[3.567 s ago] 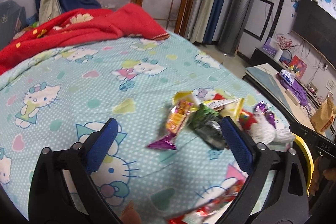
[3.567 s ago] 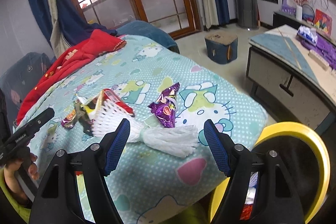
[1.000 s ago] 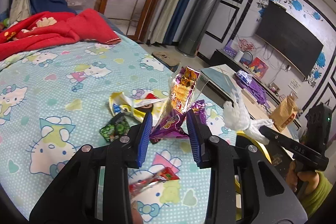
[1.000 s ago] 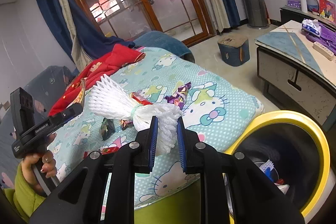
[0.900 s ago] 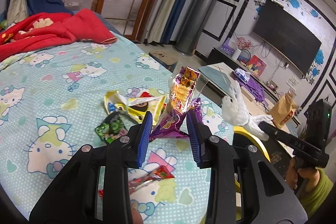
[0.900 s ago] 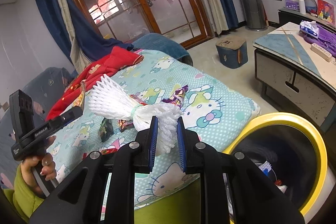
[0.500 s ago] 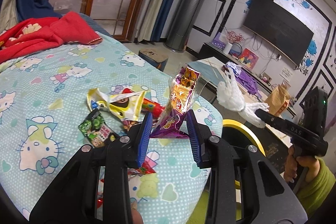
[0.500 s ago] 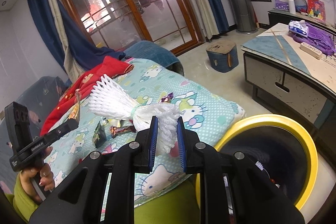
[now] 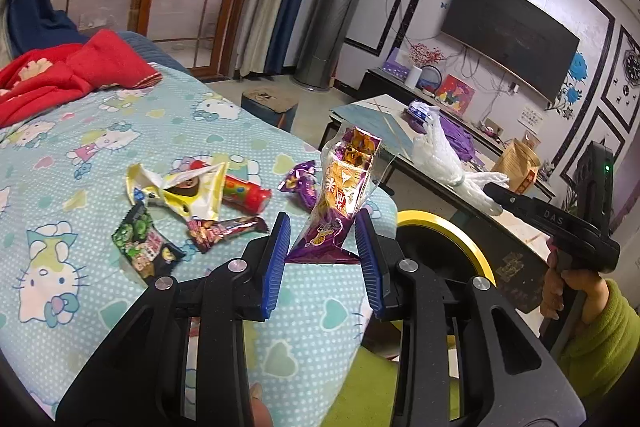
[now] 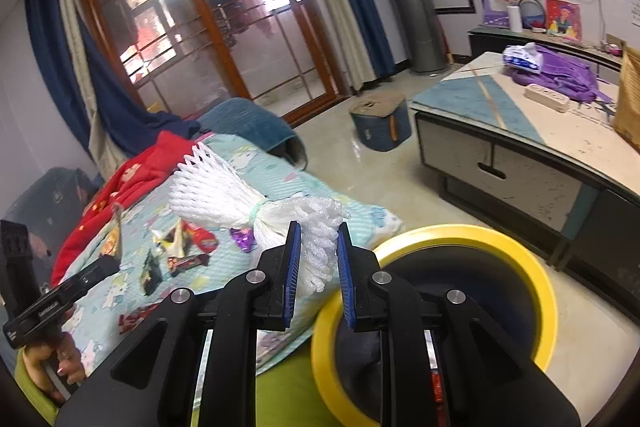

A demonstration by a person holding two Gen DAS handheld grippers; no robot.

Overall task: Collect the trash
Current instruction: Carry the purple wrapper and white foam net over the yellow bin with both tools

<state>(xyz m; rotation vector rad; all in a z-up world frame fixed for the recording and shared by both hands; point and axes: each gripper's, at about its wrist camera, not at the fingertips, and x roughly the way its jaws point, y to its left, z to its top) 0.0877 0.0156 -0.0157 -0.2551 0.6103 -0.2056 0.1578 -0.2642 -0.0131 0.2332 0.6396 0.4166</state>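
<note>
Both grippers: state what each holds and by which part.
Left gripper pinches the purple snack wrapper by its lower end. Right gripper clamps the white foam net near its bunched end.

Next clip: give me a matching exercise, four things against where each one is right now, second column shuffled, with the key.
Things:
1. white foam net
2. purple and orange snack wrapper
3. green and black packet
4. yellow-rimmed bin

Places:
A. lying on the cartoon-cat bedspread
B. clamped in the left gripper
C. on the floor beside the bed
D. clamped in the right gripper

Pairs: 1-D, 2-B, 3-A, 4-C
</note>
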